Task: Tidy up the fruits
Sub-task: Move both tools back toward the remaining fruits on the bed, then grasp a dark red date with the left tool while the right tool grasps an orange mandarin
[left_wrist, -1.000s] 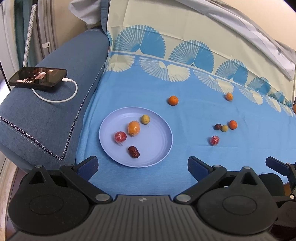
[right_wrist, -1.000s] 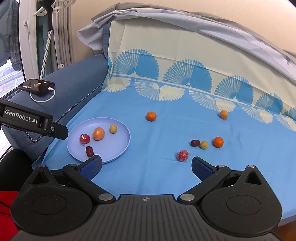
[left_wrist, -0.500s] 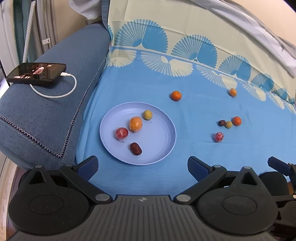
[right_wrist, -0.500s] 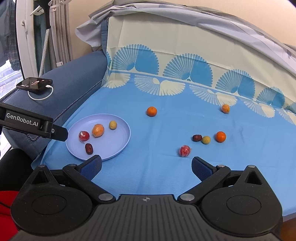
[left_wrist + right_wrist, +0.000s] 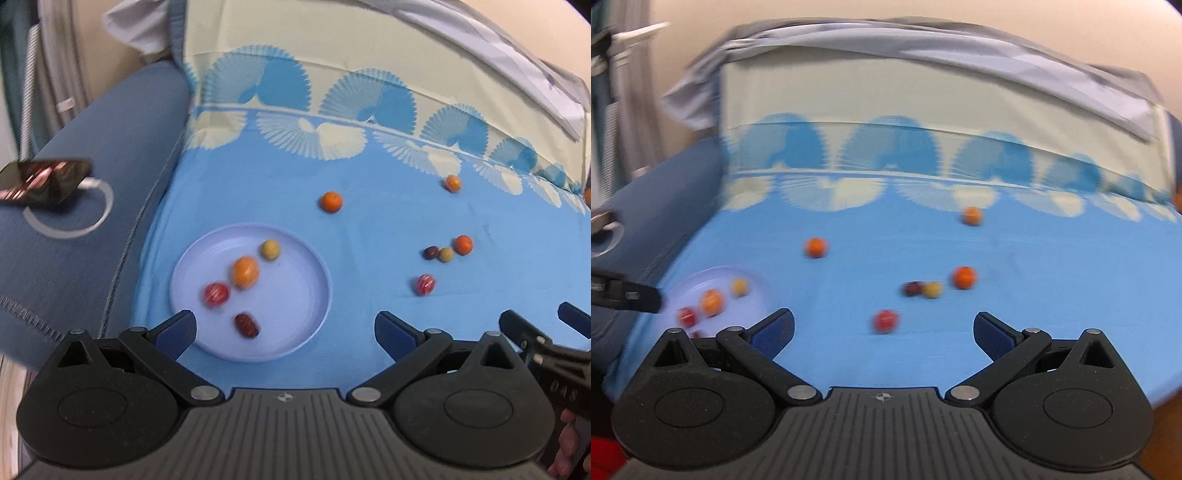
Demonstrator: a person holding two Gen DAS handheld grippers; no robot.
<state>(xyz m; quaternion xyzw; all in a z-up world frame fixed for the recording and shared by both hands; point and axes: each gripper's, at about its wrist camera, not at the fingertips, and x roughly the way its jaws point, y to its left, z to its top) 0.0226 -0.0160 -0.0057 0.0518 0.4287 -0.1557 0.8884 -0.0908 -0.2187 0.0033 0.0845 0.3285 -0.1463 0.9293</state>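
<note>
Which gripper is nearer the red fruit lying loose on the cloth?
Right. The right gripper is directly in front of the red fruit, jaws open. The left gripper is over the plate, with the fruit off to its right.

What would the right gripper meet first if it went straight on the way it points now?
Probably the red fruit lying on the blue cloth, roughly centred ahead of the right gripper and its open jaws. The view is blurred, so depth is uncertain.

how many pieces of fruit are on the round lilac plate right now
4 on the round lilac plate: yellow-green ball, orange oval, red ball, dark red date.
</note>
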